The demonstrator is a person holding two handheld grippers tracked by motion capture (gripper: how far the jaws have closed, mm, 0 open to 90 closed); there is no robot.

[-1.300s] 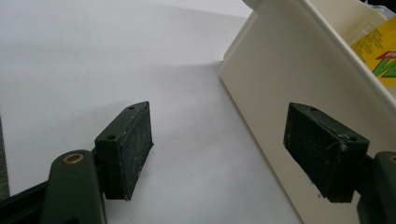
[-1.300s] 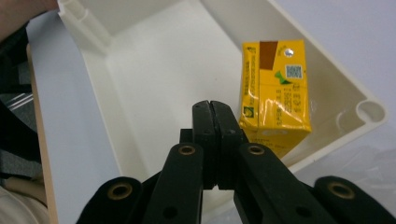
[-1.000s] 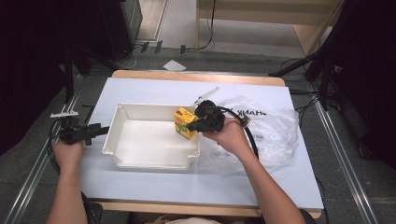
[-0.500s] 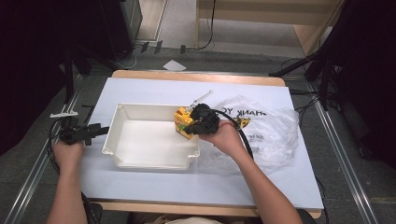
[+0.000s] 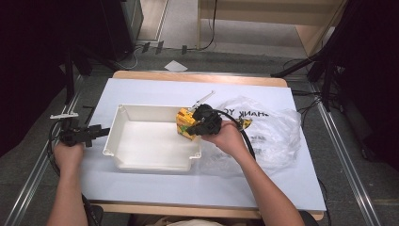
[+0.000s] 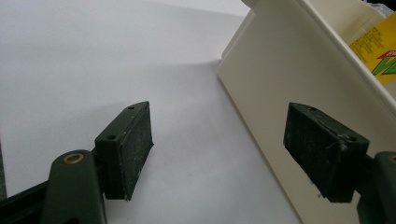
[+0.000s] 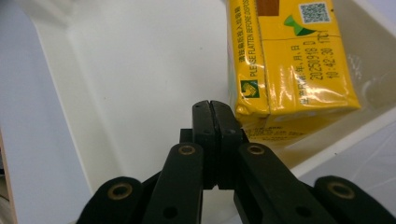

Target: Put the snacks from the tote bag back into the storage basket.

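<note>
High view: yellow drink-carton pack [image 5: 186, 123] is seen in white plastic tray [image 5: 141, 162], w/ right tool [image 5: 196, 126] closed empty beside it; clear plastic bag [image 5: 277, 136] crumpled nearby; left tool [image 5: 101, 132] spread apart at tray's wall.

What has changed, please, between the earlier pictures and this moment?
The right hand-held gripper, jaws pinched shut on the wrap of the yellow carton pack, has carried it leftward from the plastic bag over the white tray rim. The left hand-held gripper stayed open beside the tray; tray and bag kept their places.
</note>
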